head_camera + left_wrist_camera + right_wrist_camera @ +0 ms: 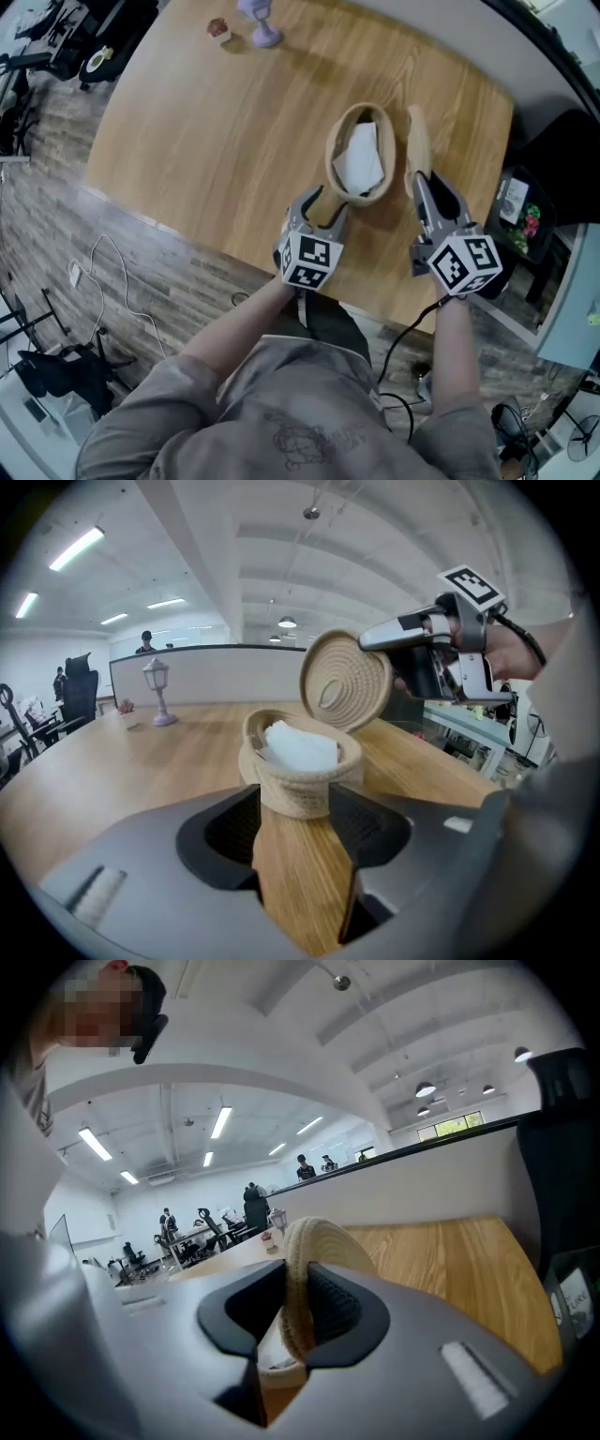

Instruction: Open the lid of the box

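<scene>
— What is counted?
— One woven box (334, 150) on the desk (216, 141), one white wad (360, 161) kept in it; one lid (417, 142), pinched on edge by the right hand-held gripper (425, 184) beside the box.
— The left hand-held gripper (328, 202)?
— Held spread at the box's base.

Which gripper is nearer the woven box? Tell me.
Left. The left gripper has its fingers at the box's near side; the right gripper holds the lid, off to the box's right.

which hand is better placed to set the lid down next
Right, likely: the right gripper clamps the lid, lifted beside the box. The left gripper is open at the box's near side, holding nothing.
</scene>
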Available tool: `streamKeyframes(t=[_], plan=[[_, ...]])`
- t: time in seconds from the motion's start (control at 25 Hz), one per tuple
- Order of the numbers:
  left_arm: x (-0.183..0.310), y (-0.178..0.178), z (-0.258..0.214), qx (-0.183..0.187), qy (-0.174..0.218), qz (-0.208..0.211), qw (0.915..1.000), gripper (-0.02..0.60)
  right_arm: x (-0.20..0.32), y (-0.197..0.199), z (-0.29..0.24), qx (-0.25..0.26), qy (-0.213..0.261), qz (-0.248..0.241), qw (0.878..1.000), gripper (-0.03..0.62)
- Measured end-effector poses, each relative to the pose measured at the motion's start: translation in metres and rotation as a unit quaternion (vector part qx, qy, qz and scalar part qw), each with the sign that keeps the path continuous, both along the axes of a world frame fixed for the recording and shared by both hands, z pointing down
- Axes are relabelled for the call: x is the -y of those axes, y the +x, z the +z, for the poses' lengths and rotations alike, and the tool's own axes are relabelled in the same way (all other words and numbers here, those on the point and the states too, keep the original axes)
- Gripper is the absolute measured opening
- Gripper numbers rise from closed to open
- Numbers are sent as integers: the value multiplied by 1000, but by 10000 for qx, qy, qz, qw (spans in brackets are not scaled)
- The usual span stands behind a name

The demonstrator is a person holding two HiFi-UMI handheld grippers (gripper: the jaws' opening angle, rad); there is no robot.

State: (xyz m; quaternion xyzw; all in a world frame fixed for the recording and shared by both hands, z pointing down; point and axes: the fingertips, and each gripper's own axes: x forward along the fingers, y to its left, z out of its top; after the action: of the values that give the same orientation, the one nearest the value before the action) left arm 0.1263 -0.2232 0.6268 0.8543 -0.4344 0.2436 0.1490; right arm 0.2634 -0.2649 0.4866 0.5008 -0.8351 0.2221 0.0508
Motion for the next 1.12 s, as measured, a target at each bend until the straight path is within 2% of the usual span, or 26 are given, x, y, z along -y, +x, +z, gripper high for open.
streamKeyframes(t=[0.16, 0.32, 0.4, 0.56, 0.68, 0.76, 0.8, 0.92, 1.12], plan=[[9, -19, -42, 214, 468, 232, 9984, 229, 2, 6, -32, 114, 30, 228, 9997, 83], [21, -34, -99, 392, 979, 479, 9933, 219, 0, 6, -87, 84, 429, 271, 9987, 83], [31, -42, -133, 338, 1238, 439, 9908, 215, -4, 5, -118, 67, 676, 326, 9972, 83], [49, -57, -216, -18, 1821, 164, 9831, 201, -19, 1, -181, 56, 1254, 415, 9912, 83], [54, -66, -272, -233, 2254, 90, 9739, 191, -35, -3, -224, 16, 1677, 444, 9848, 83], [52, -68, -301, -209, 2502, 168, 9678, 169, -47, -8, -248, 1, 1901, 397, 9810, 83], [51, -69, -314, -154, 2606, 229, 9651, 150, -54, -11, -259, -6, 1996, 356, 9792, 83], [43, -69, -346, -115, 2805, 401, 9589, 146, -73, -19, -284, -49, 2244, 273, 9741, 83], [23, -71, -385, -336, 2914, 514, 9546, 113, -103, -24, -311, -235, 2494, 271, 9677, 83]])
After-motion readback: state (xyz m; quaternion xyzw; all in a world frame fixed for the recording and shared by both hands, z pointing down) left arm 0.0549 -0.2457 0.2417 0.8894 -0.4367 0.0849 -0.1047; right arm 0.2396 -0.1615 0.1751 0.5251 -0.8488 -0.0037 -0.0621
